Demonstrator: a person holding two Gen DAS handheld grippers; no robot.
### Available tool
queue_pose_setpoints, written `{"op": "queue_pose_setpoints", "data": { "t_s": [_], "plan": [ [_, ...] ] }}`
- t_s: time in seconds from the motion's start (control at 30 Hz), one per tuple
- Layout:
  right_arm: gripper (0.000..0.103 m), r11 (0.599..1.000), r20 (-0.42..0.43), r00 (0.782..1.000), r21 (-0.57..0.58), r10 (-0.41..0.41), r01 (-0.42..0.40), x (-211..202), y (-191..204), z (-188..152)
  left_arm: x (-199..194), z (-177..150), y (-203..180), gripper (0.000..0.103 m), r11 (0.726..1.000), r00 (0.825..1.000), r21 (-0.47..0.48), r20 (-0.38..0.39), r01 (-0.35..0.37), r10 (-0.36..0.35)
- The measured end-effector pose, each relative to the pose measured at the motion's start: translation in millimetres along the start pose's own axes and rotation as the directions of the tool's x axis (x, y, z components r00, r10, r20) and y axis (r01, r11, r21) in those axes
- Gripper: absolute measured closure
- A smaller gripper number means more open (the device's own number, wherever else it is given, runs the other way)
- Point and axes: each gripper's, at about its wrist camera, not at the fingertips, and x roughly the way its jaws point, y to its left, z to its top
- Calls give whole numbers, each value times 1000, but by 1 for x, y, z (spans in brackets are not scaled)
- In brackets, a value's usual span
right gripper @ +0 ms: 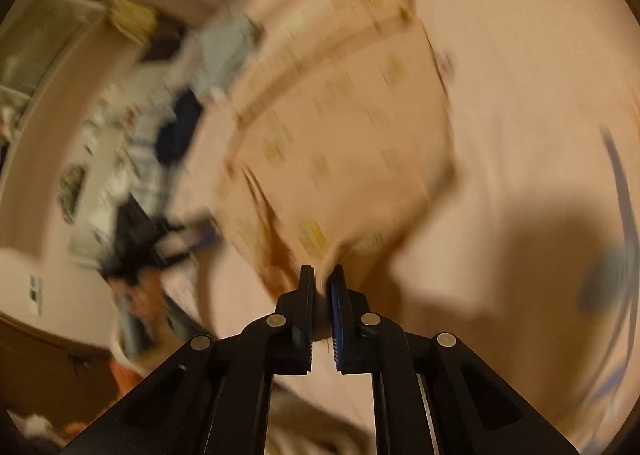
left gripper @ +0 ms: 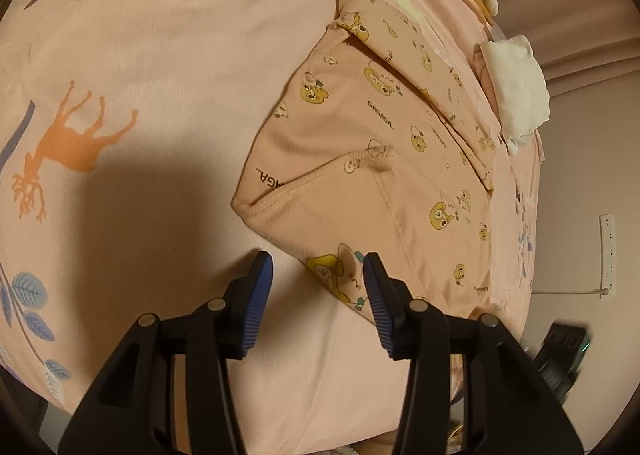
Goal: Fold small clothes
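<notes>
- the bed (left gripper: 168, 35) is covered with a pale pink sheet printed with an orange deer (left gripper: 76, 143) and blue leaves (left gripper: 28, 291).
- a pink bear-print garment (left gripper: 360, 159), partly folded, lies flat on it.
- a folded white cloth (left gripper: 516, 87) lies at its far edge, just beside the garment.

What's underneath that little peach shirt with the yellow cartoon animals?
The little peach shirt lies on a pink bedsheet printed with deer and leaves, which shows all around it. Whatever is directly beneath the shirt is covered by the fabric and cannot be seen.
</notes>
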Motion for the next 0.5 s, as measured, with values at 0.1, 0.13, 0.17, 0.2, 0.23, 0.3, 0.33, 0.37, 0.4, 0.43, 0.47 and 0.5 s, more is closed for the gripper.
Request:
{"op": "queue_pose_setpoints", "data": {
  "t_s": [0.1, 0.13, 0.17, 0.2, 0.23, 0.3, 0.33, 0.37, 0.4, 0.43, 0.47, 0.5],
  "plan": [
    [93, 999, 123, 992, -19, 30, -28, -14, 10, 49, -4, 5, 2, 57, 1000, 999, 2, 29, -23, 23],
    [93, 1000, 154, 988, -23, 2, 2, -15, 13, 62, -6, 9, 3, 57, 1000, 999, -2, 43, -30, 30],
    [93, 999, 174, 984, -14, -49, 52, -15, 13, 78, -6, 12, 2, 57, 999, 998, -2, 51, -33, 33],
    [93, 997, 183, 980, -3, -80, 82, -16, 11, 86, -8, 16, 1, 57, 999, 997, 2, 64, -33, 33],
    [93, 993, 189, 975, 18, -114, 113, -12, 8, 100, -9, 19, -1, 57, 1000, 997, 12, 76, -28, 27],
    [90, 978, 167, 964, 48, -207, 202, -4, -2, 116, -10, 26, -9, 57, 999, 996, 44, 91, -28, 24],
    [86, 967, 143, 956, 65, -255, 248, 2, -5, 119, -10, 30, -13, 57, 997, 995, 68, 93, -31, 25],
    [74, 960, 114, 954, 73, -278, 271, 5, -10, 120, -10, 33, -20, 57, 994, 995, 105, 94, -37, 27],
    [66, 965, 88, 962, 64, -258, 253, 6, -15, 118, -11, 35, -23, 56, 991, 995, 127, 96, -42, 29],
    [63, 973, 79, 970, 51, -228, 225, 2, -20, 112, -12, 38, -27, 56, 988, 994, 148, 104, -48, 32],
    [57, 977, 78, 974, 40, -211, 208, -1, -23, 107, -13, 40, -29, 56, 986, 993, 158, 113, -52, 34],
    [51, 978, 84, 974, 30, -210, 208, -4, -24, 101, -17, 43, -32, 56, 984, 991, 170, 130, -53, 31]
  ]
}}
